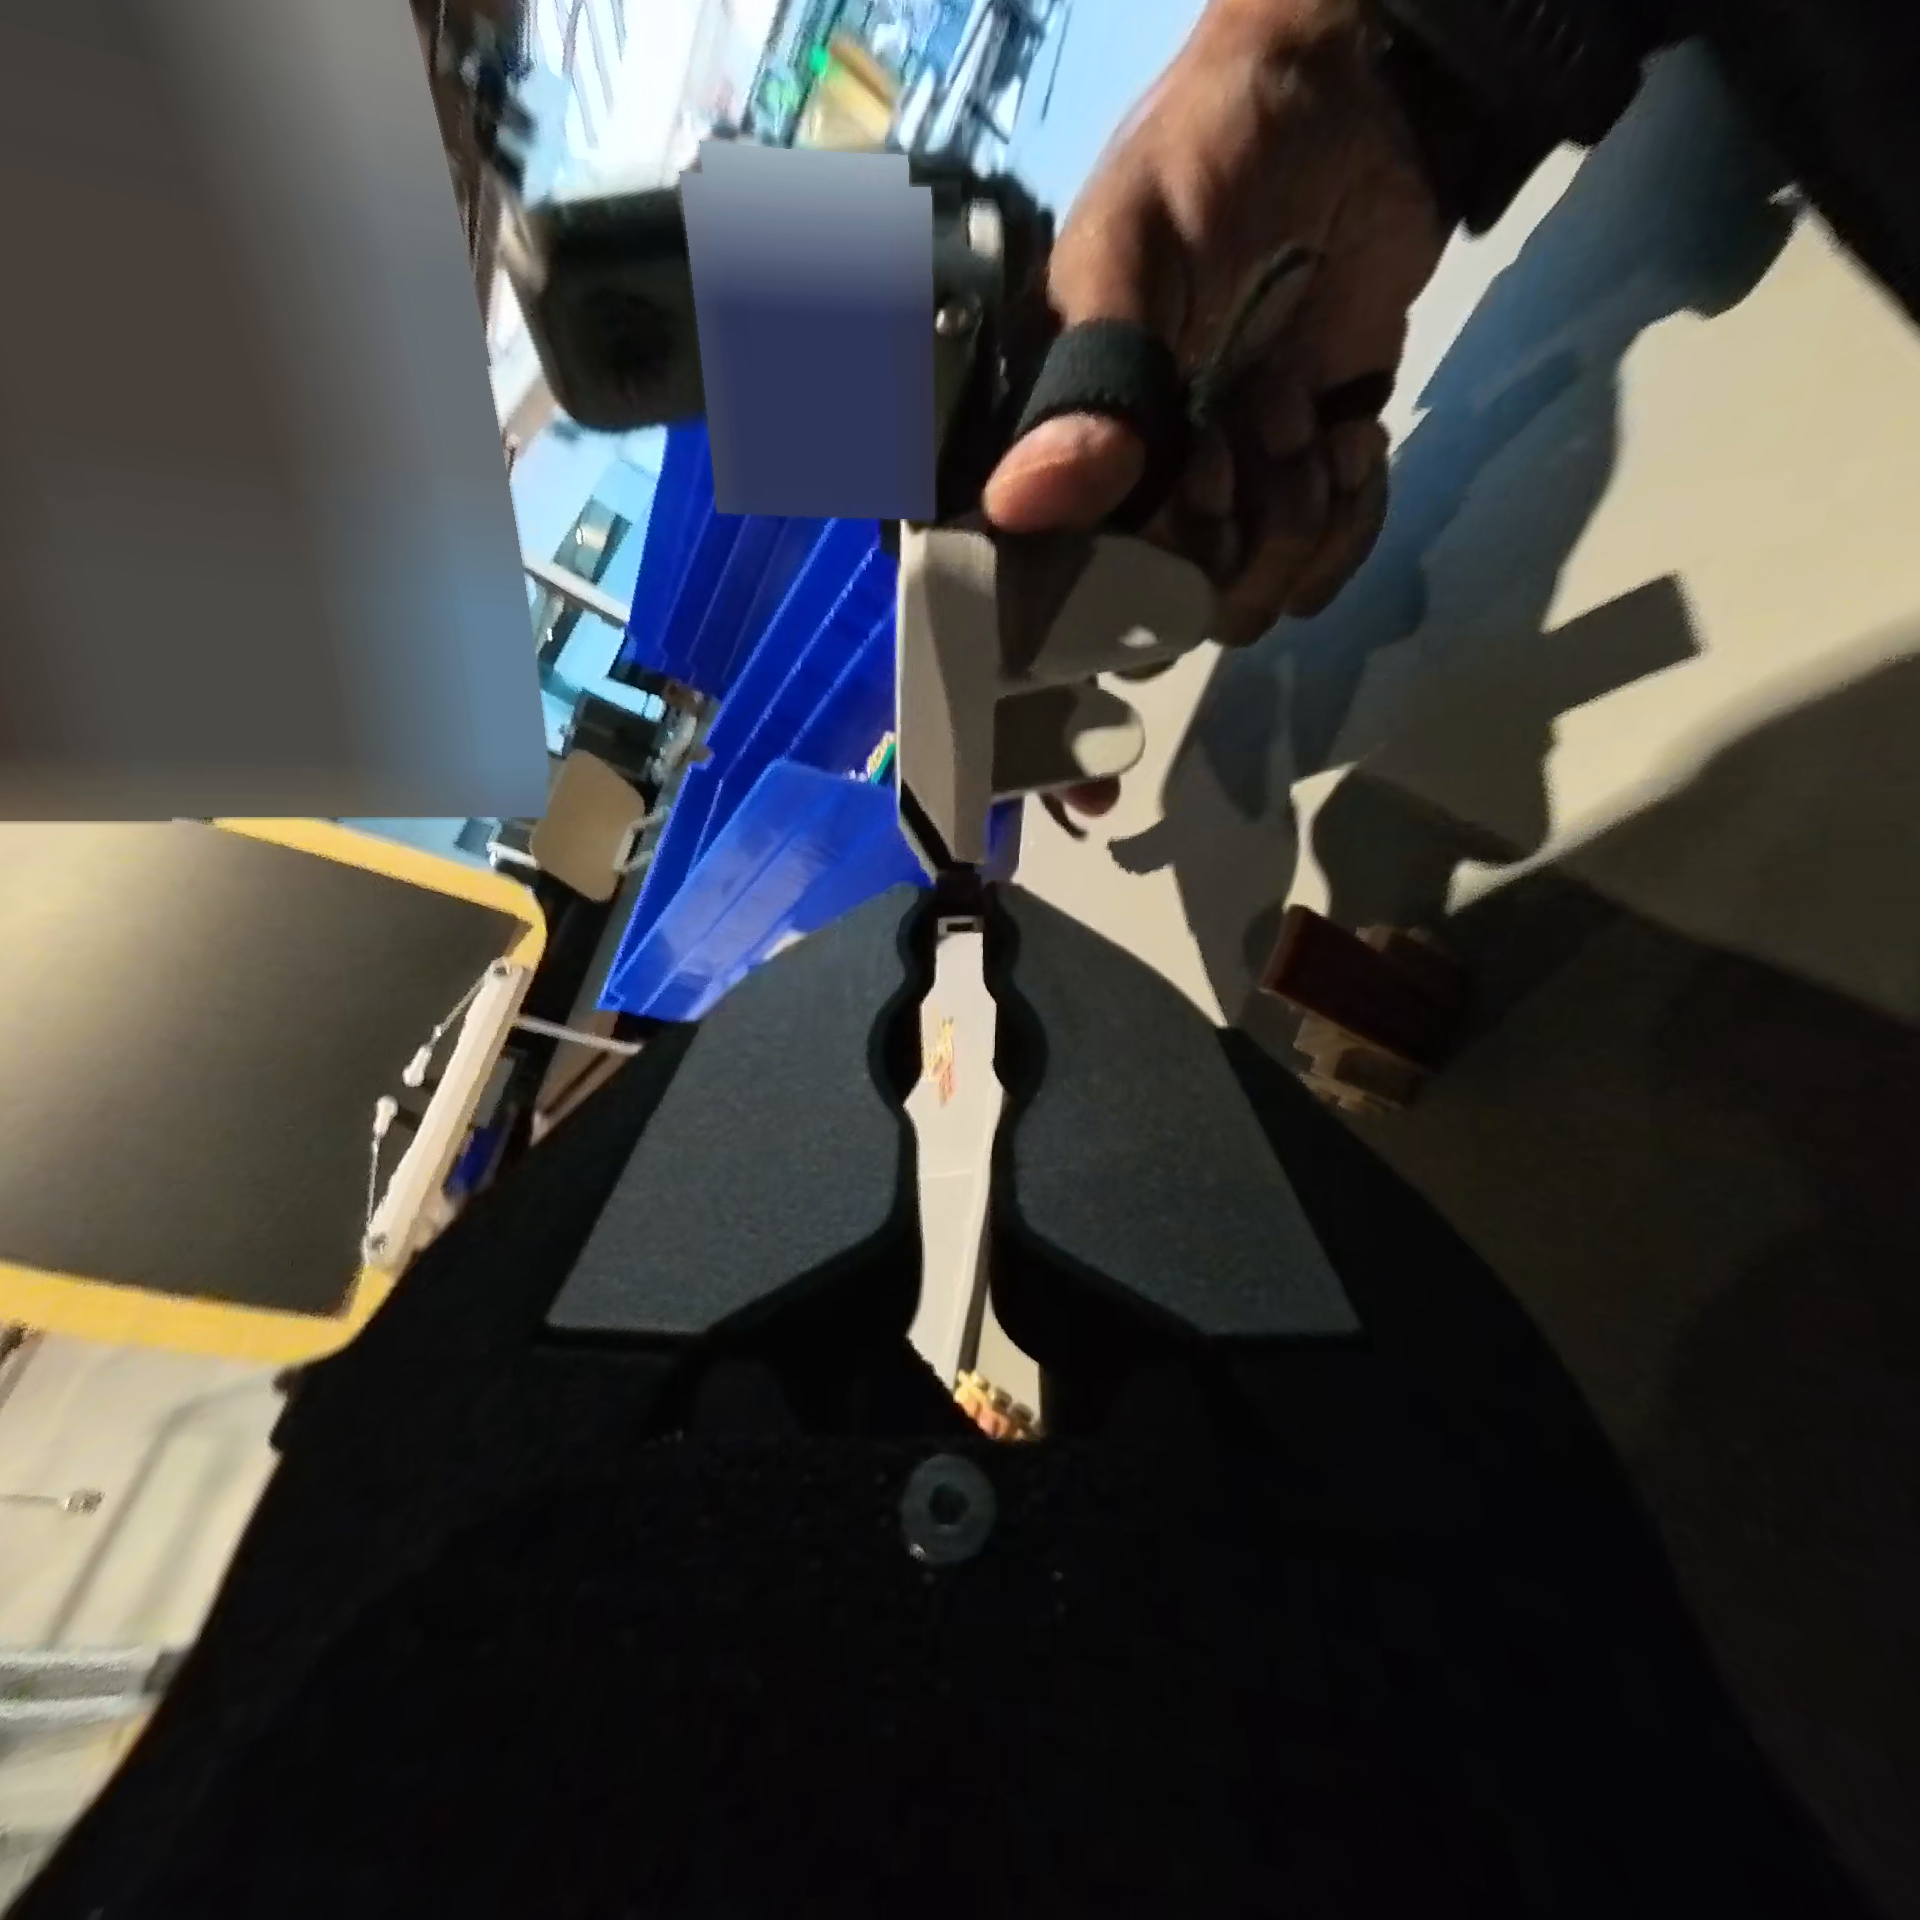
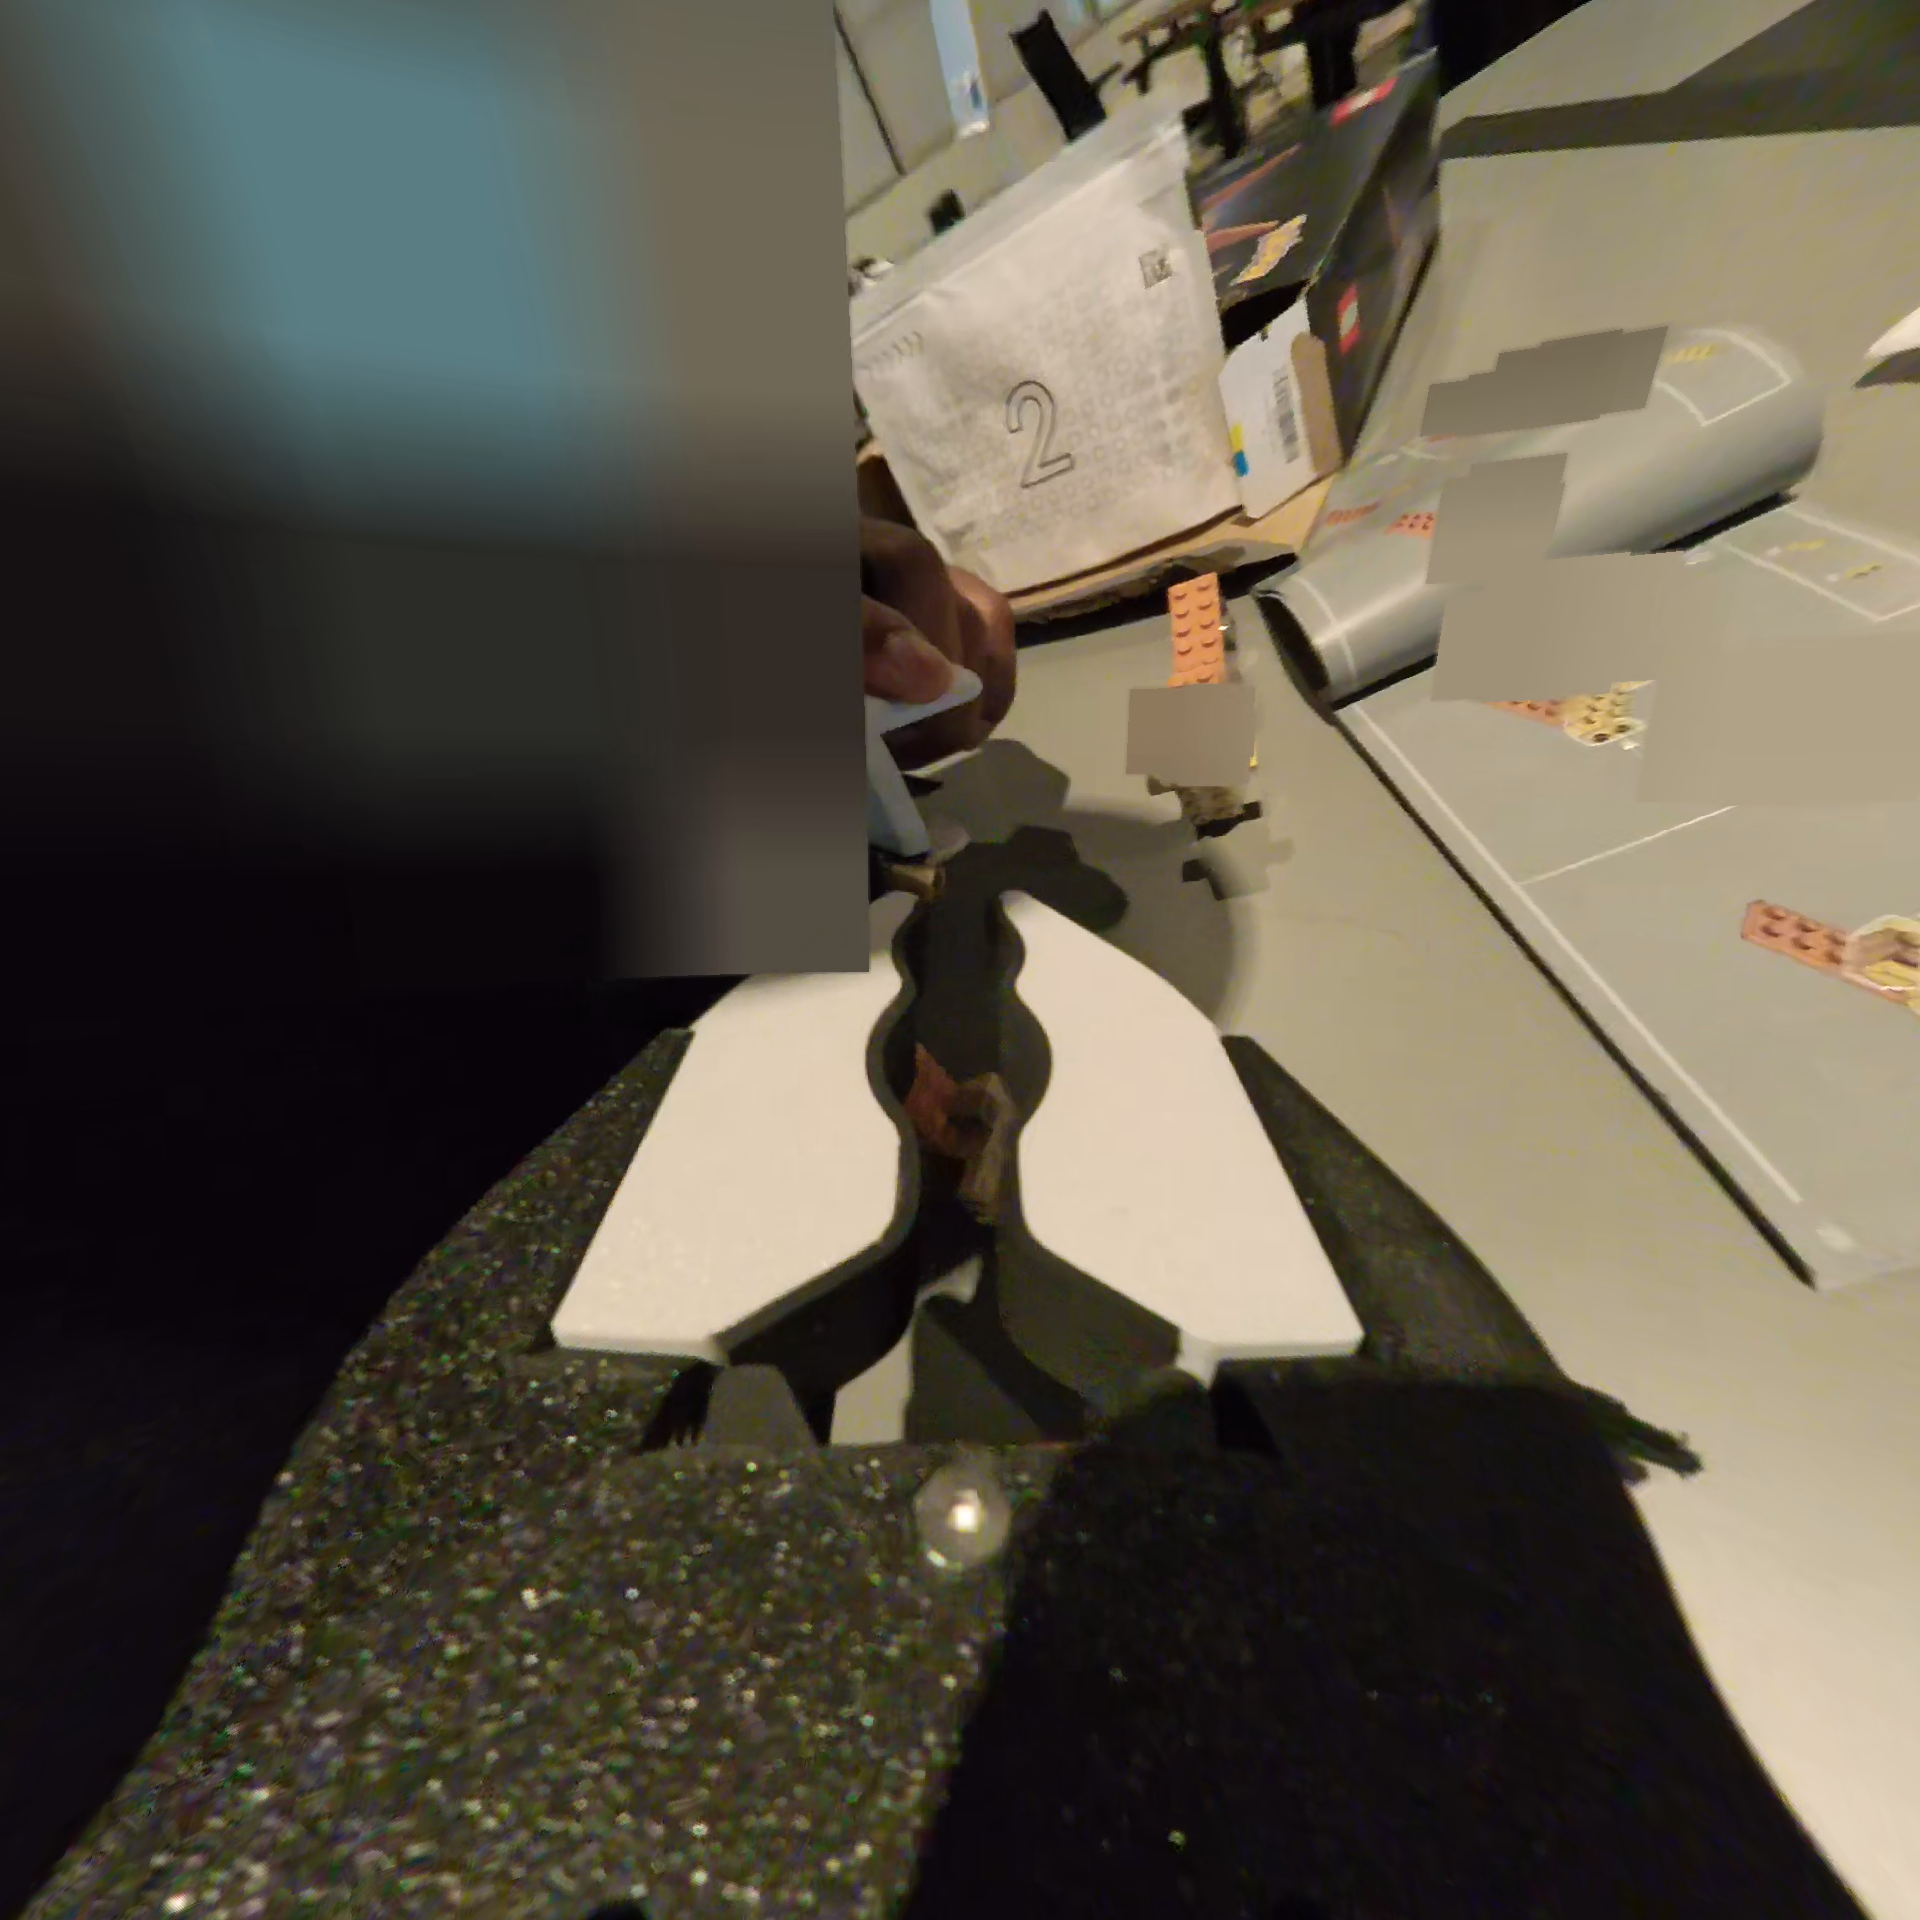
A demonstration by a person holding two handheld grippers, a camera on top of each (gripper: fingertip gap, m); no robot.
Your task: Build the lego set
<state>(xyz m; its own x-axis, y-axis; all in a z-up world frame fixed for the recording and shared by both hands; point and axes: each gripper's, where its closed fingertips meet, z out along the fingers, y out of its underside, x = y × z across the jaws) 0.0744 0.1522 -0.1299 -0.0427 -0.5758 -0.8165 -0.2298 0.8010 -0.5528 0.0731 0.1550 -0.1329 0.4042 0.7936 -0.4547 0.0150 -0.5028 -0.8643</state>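
A small brown lego piece point(image 2: 961, 1127) sits pinched between the two pale fingers of the right tool point(image 2: 961, 914), whose tips stand narrow around it; only the right wrist view shows this. At 1 o'clock from that tool an orange lego plate point(image 2: 1195, 629) lies on the grey tabletop point(image 2: 1351, 1143), with the open instruction booklet point(image 2: 1662, 883) at 3 o'clock. A white numbered bag point(image 2: 1049, 416) and a dark box point(image 2: 1340, 249) stand beyond at 12 o'clock.

The left wrist view shows what the other hides: the left tool point(image 1: 961, 914) with dark fingers nearly together, its tips meeting the tips of the right tool point(image 1: 951, 831), which a hand point(image 1: 1226, 343) holds at 12 o'clock. A tiny dark part point(image 1: 958, 894) sits where the tips meet; whether the left tool grips it, I cannot tell. Blue bins point(image 1: 769, 810) stand at 11 o'clock, a yellow-edged black board point(image 1: 239, 1070) at 9 o'clock, and brown lego bricks point(image 1: 1361, 987) lie at 3 o'clock.
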